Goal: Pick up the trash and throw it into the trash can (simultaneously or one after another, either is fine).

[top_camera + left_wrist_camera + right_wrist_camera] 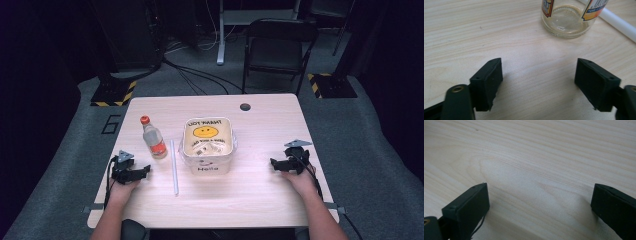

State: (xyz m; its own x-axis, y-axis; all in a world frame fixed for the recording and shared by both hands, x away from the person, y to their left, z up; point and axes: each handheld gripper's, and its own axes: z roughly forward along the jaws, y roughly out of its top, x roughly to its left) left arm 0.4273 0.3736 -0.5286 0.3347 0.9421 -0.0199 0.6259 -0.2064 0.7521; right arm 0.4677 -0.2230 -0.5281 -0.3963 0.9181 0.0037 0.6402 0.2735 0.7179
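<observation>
A small clear bottle (153,138) with an orange cap and an orange label stands upright left of the table's middle. Its glass base (565,23) is just ahead of my left gripper (539,82), which rests open on the wood with nothing between its jaws. In the high view that left gripper (141,172) lies near the table's left edge, a short way below the bottle. A long white straw (174,166) lies between the bottle and a clear tub (207,146) printed with a yellow smiley. My right gripper (275,163) sits open right of the tub, over bare wood (536,182).
The light wooden table (260,195) has a round cable hole (245,106) at its back edge. A black folding chair (277,50) stands behind the table. Yellow-and-black striped stand bases (114,93) sit on the grey floor at both back corners.
</observation>
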